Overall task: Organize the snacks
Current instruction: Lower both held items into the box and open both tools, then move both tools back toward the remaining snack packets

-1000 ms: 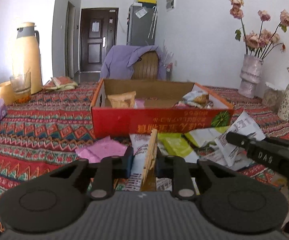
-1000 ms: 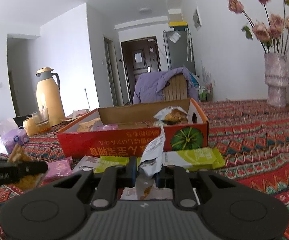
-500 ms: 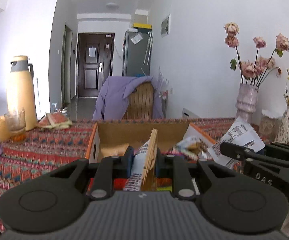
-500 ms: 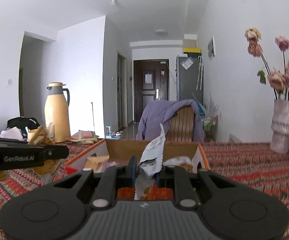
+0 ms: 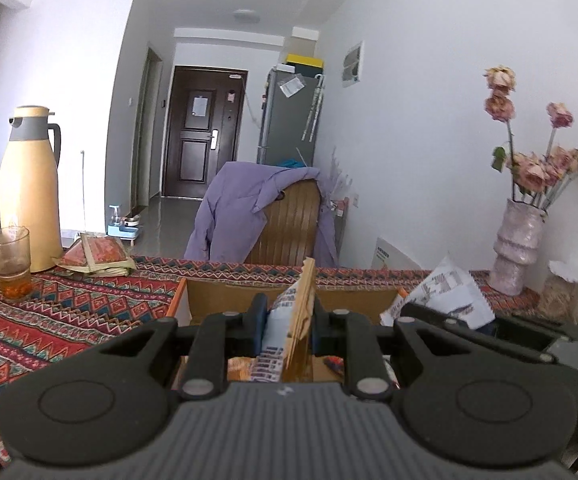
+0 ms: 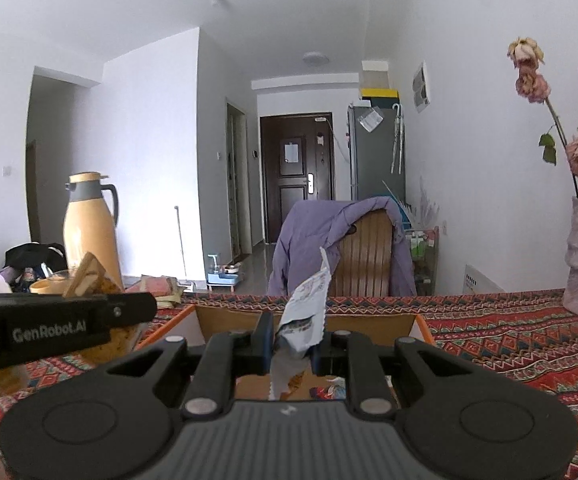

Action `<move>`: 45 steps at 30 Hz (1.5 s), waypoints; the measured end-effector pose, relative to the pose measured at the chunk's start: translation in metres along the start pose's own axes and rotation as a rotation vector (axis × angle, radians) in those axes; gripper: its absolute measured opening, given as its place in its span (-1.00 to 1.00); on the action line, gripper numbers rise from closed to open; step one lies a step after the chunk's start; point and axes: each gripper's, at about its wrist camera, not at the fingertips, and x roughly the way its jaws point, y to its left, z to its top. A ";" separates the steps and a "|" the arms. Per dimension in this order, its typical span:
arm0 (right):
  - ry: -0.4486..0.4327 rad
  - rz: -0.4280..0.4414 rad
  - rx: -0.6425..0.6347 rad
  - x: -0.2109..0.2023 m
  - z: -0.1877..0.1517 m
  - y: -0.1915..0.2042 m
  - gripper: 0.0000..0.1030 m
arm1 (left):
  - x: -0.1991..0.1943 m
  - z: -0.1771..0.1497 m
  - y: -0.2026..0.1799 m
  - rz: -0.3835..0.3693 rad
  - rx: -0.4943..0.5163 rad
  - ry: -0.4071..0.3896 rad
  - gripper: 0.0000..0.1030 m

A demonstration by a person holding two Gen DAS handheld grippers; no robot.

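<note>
My left gripper is shut on a yellow-and-white snack packet that stands up between its pads. My right gripper is shut on a white snack packet. Both hang above the open cardboard box, whose brown inner wall and orange rim show just beyond the fingers. In the left wrist view the right gripper and its white packet appear at the right. The right wrist view shows the left gripper at the left with the yellow packet. Snacks lie on the box floor.
A patterned red cloth covers the table. A yellow thermos, a glass and a folded cloth stand at the left. A vase of dried flowers is at the right. A chair with a purple jacket is behind the table.
Both grippers have risen and moved forward with their packets, from in front of the box's red side to above its opening. The loose packets on the cloth have dropped out of view.
</note>
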 end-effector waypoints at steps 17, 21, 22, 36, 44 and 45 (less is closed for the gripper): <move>0.095 0.004 -0.020 0.053 -0.034 -0.007 -0.67 | 0.074 -0.029 0.024 0.070 -0.043 0.096 -0.59; 0.108 -0.012 -0.026 0.054 -0.036 -0.007 -0.48 | 0.072 -0.032 0.031 0.073 -0.072 0.088 -0.16; 0.110 -0.010 -0.021 0.053 -0.036 -0.008 -0.36 | 0.069 -0.032 0.033 0.070 -0.086 0.080 0.01; 0.055 -0.056 0.033 0.034 -0.034 -0.020 1.00 | 0.053 -0.028 0.041 0.167 -0.139 0.022 1.00; 0.031 -0.066 0.049 0.020 -0.022 -0.026 1.00 | 0.036 -0.016 0.037 0.167 -0.138 0.032 1.00; 0.025 -0.064 0.051 0.017 -0.019 -0.026 1.00 | 0.031 -0.013 0.036 0.167 -0.139 0.032 1.00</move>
